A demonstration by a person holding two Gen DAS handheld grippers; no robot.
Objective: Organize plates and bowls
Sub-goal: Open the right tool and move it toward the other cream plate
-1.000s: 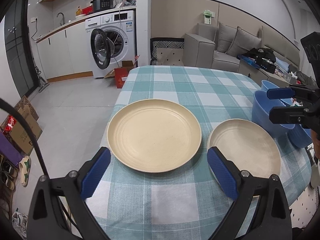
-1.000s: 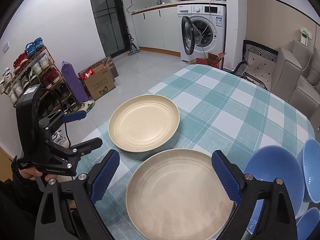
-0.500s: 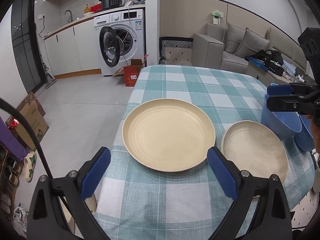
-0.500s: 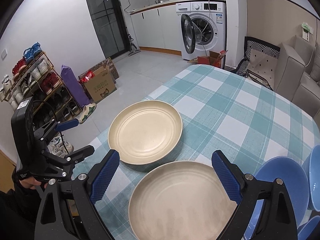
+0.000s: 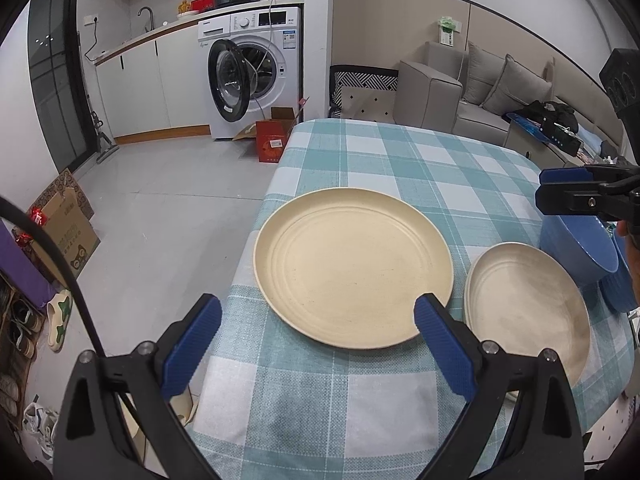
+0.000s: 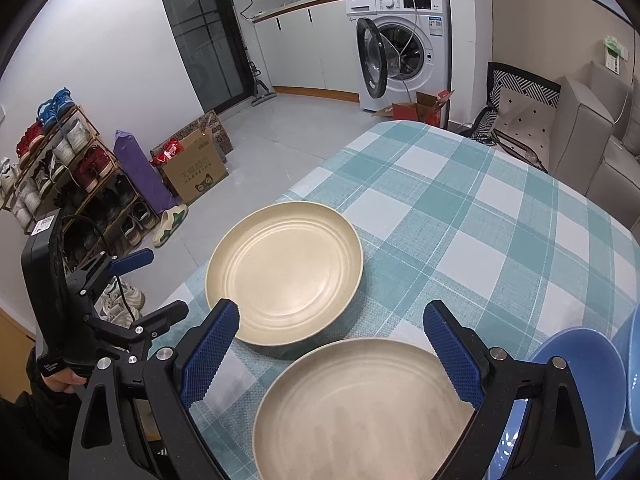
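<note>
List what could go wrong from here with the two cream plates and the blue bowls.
1. The large cream plate lies close to the table's edge; a push from the open left claw might slide it off onto the floor.
2. The smaller cream plate lies close beside the blue bowl; the open right claw closing on its rim may knock the bowl.
3. Both plates are shallow and smooth, so a rim grip could slip when lifting.

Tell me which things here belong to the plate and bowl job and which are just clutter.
Job: large cream plate, smaller cream plate, blue bowls, all on the checked tablecloth.

Clutter: washing machine, red box, cardboard box, shoe rack, sofa.
</note>
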